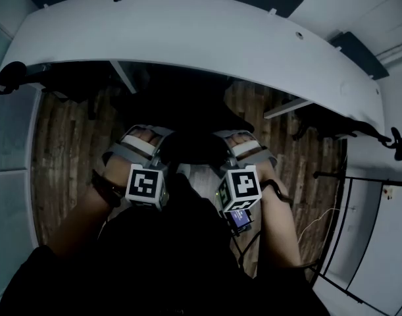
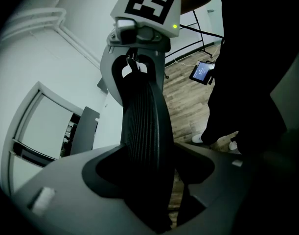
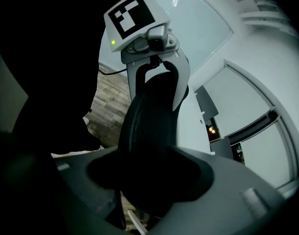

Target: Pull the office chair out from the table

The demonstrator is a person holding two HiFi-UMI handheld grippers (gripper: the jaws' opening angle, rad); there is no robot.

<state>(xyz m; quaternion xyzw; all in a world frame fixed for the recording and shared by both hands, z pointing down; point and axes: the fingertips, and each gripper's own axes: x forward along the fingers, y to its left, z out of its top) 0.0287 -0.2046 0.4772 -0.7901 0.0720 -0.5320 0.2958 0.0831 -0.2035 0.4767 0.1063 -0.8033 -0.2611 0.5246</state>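
Observation:
The black office chair stands partly under the white table, its back toward me. Its ribbed mesh backrest runs upright between the jaws of my left gripper, which is shut on its top edge. My right gripper is shut on the same backrest a little further along. Each gripper view shows the other gripper clamped on that edge: the right gripper and the left gripper. In the head view the left gripper and right gripper flank the dark chair back.
A wooden floor lies under the table, with a white table leg on the left and another on the right. A small lit screen hangs off the right gripper. A black stand and cable are at the right.

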